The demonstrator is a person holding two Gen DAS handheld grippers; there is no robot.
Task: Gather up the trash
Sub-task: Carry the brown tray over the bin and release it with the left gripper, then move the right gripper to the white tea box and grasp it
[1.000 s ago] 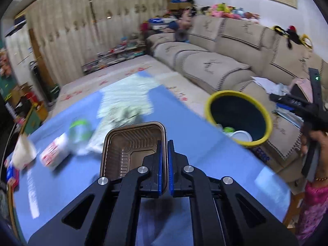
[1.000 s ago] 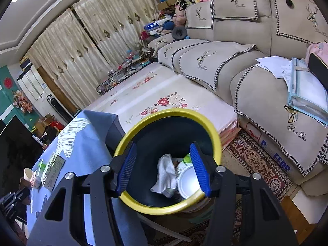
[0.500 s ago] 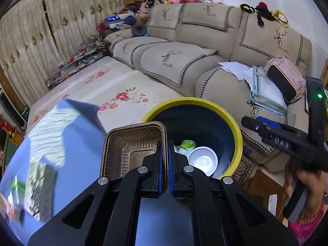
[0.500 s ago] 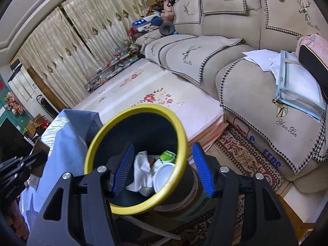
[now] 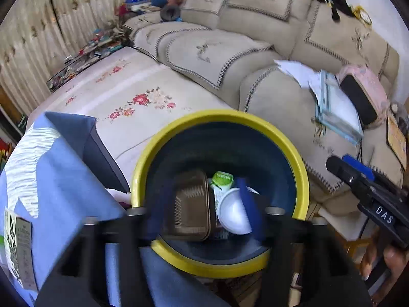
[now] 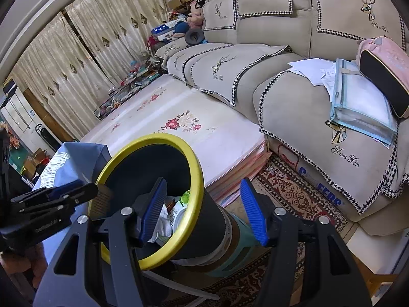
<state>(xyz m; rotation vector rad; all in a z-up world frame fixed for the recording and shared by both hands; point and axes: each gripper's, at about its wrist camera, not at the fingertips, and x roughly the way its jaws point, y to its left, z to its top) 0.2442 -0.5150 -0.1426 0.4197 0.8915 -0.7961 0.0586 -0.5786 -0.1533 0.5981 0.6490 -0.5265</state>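
Left hand-held gripper: jaws opening above the bin, gripping nothing.
Brown tray: loose between them, inside the yellow-rimmed bin.
Right hand-held gripper: partly open, empty, straddling the rim.
Bench: left of the bin.

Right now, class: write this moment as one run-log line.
left gripper: jaws opening over bin, nothing gripped | brown tray: in yellow-rimmed bin | right gripper: open, astride bin rim | blue table: wrapper remains
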